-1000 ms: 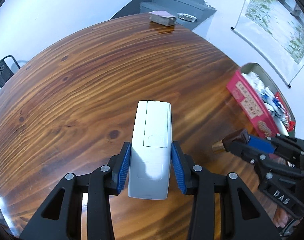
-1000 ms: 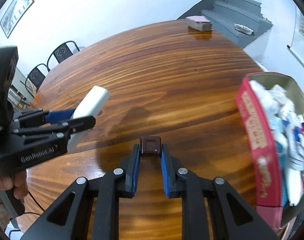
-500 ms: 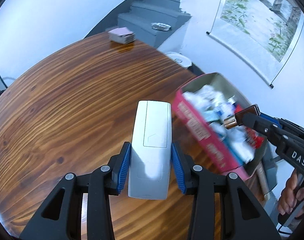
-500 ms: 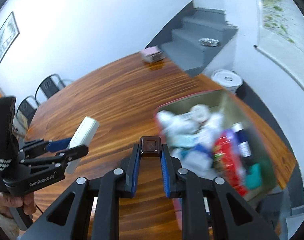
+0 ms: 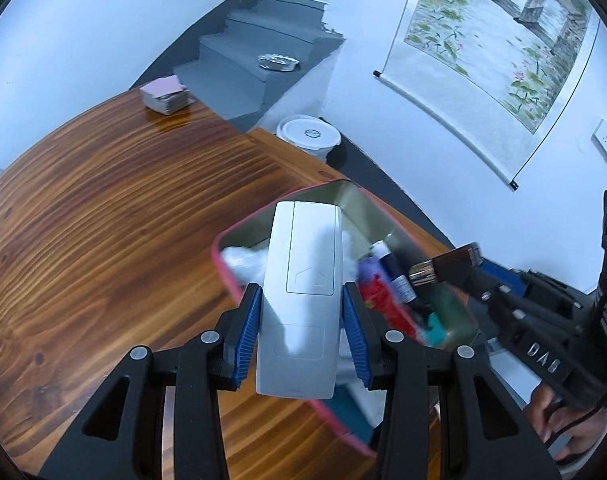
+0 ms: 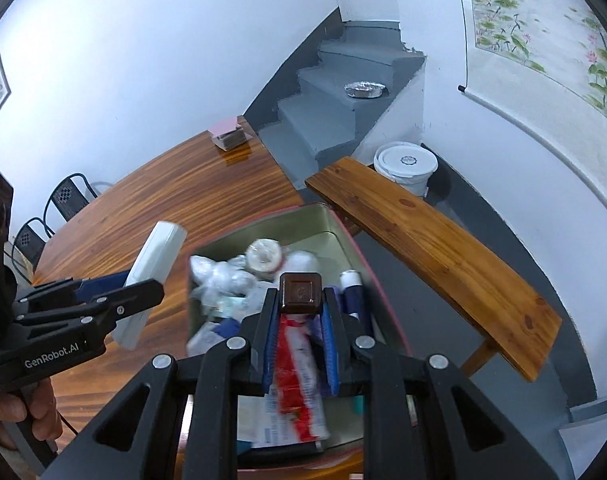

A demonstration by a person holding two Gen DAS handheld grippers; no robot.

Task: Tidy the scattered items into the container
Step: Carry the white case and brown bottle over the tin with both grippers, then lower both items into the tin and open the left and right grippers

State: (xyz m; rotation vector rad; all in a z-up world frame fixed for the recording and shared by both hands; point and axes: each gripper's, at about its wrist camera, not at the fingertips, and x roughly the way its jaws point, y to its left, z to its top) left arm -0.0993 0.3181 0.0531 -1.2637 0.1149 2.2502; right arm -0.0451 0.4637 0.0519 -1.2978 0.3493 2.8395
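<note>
The landmark here is the red tin (image 5: 223, 264), an open box with a pale metal inside that stands near the edge of the wooden table (image 5: 103, 248). Far to the left of the tin, at the back edge of the table, lies a small stack of pink cards (image 5: 164, 94). Closer to the tin, the left gripper (image 5: 301, 320) has its blue pads pressed on both long sides of a white remote (image 5: 303, 288), and it holds this remote in the air above the left part of the tin; in the right wrist view the same remote (image 6: 153, 268) sits at the tin's left wall (image 6: 189, 300), tilted with its far end up. Inside the tin I see white wrapped packets (image 6: 219, 280), a round white roll (image 6: 265, 258), a red packet (image 6: 299, 364) and a dark blue tube with a white cap (image 6: 353, 292); these are partly blurred. Over the right part of the tin, the right gripper (image 6: 300, 312) is closed narrowly on a small brown square piece (image 6: 301, 292), which it grips at the fingertips, above the contents. In the left wrist view this piece (image 5: 443, 268) shows a golden end and hangs over the tin's right side. Behind the tin, to its right, there is a wooden bench (image 6: 443, 240), and beyond it a white bucket (image 6: 405, 166) on the floor.
</note>
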